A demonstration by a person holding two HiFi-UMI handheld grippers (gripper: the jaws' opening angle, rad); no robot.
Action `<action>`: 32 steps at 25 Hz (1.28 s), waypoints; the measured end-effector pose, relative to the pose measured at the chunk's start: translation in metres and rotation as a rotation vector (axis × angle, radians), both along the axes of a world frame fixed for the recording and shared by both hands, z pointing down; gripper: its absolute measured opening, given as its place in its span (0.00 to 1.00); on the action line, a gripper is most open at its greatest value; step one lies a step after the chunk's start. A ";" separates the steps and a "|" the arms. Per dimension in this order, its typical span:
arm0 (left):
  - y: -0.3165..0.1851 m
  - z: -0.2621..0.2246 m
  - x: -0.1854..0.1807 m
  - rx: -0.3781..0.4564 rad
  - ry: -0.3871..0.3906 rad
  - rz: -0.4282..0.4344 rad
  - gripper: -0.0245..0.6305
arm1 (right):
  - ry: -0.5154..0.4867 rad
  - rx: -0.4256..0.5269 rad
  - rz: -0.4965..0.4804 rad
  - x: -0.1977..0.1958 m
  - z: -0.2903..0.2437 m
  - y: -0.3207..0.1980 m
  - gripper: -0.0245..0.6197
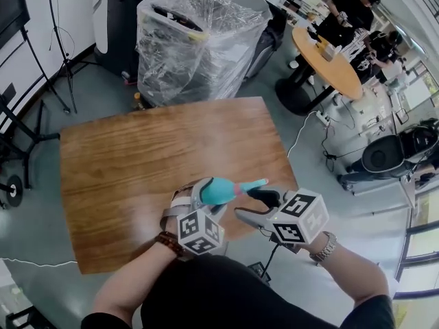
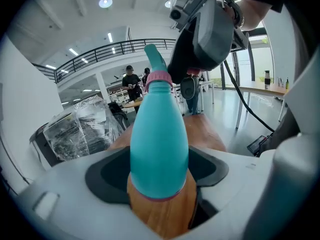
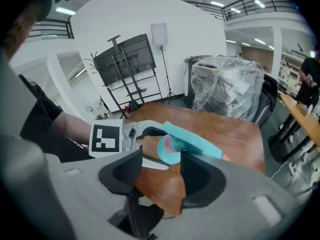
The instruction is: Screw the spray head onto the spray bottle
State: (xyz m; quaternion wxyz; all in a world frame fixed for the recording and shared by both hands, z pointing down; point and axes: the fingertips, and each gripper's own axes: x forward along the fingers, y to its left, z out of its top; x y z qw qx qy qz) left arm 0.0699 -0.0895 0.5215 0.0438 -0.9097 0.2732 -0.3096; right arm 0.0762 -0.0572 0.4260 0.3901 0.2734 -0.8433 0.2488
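Observation:
A teal spray bottle (image 1: 215, 192) lies on its side above the front edge of the brown wooden table (image 1: 137, 163). My left gripper (image 1: 202, 197) is shut on its body. In the left gripper view the bottle (image 2: 159, 149) runs straight out between the pads, with a pink collar (image 2: 159, 77) and the teal spray head (image 2: 155, 59) on its neck. My right gripper (image 1: 258, 206) stands open at the spray head (image 1: 251, 186). In the right gripper view the spray head (image 3: 192, 145) lies just past the parted pads and neither pad presses on it.
Behind the table stands a plastic-wrapped machine (image 1: 195, 36). At the back right, people stand at a round wooden table (image 1: 328, 60). Cables and a power strip (image 1: 322, 118) lie on the floor to the right. Stand legs (image 1: 65, 81) rise at the left.

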 end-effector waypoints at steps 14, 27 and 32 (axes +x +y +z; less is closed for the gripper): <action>-0.004 -0.009 -0.002 0.017 0.046 0.018 0.61 | 0.172 0.310 -0.365 -0.003 -0.064 0.016 0.25; 0.011 -0.013 0.003 0.054 0.020 0.132 0.61 | 0.333 0.412 -0.625 0.004 -0.014 0.001 0.30; 0.015 -0.009 0.005 0.059 -0.022 0.151 0.61 | 0.340 0.365 -0.657 0.005 0.001 0.006 0.22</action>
